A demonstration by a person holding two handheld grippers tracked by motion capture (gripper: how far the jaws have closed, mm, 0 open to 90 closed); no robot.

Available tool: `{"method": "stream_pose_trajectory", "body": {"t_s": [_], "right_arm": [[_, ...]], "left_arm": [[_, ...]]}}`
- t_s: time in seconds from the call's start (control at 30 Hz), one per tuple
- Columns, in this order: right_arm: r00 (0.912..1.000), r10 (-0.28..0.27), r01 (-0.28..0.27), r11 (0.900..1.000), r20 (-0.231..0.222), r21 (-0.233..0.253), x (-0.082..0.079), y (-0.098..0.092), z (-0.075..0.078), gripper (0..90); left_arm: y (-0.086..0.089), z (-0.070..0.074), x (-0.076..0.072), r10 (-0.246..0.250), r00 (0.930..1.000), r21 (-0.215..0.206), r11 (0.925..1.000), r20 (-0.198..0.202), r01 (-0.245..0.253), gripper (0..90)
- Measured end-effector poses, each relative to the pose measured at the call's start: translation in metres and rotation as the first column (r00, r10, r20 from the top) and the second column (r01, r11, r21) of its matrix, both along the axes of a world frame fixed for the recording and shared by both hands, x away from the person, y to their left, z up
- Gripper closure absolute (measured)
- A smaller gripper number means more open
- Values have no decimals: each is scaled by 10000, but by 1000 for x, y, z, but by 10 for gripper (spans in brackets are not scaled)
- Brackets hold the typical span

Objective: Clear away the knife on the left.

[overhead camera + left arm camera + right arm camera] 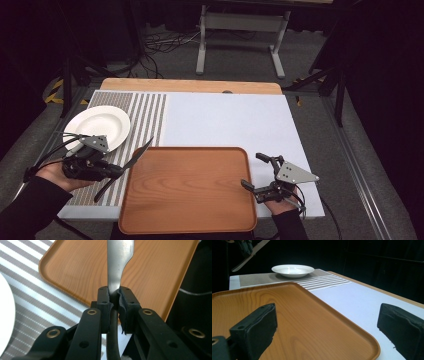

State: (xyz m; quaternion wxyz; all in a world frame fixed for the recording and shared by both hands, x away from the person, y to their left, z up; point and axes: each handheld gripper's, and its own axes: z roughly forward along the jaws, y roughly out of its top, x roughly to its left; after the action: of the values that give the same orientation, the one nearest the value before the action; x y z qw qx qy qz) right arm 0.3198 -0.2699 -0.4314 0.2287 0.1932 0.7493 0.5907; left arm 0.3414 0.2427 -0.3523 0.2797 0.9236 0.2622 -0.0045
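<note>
My left gripper (pixel 116 171) is shut on a table knife (pixel 140 154), clamped near the join of handle and blade. The knife hangs tilted in the air above the striped placemat (pixel 145 115), with its silver blade (pixel 119 262) reaching over the left edge of the wooden tray (pixel 187 187). The tray lies bare at the front middle of the table. Just off the tray's right edge my right gripper (pixel 251 170) is open, with nothing between its pads (pixel 262 322). A white deep plate (pixel 100 127) rests on the placemat at the back left.
A white mat (pixel 230 120) covers the table behind and to the right of the tray. The table's front edge runs just under the tray. On the floor beyond the table stand a metal frame (pixel 240 25) and cables.
</note>
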Motion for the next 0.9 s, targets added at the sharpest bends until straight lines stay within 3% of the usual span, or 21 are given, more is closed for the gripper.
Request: {"method": "stream_pose_trajectory", "body": {"t_s": [0.33,0.9], "right_arm": [[10000,38,-38,10000,4,-2,0,0,0,32],[10000,63,-63,10000,-10,-28,0,0,0,32]], "left_arm": [[-22,-6,0,255,9997,-299,9992,-31,-256,804],[-48,-17,-2,414,9991,-102,9991,-115,-416,803]]}}
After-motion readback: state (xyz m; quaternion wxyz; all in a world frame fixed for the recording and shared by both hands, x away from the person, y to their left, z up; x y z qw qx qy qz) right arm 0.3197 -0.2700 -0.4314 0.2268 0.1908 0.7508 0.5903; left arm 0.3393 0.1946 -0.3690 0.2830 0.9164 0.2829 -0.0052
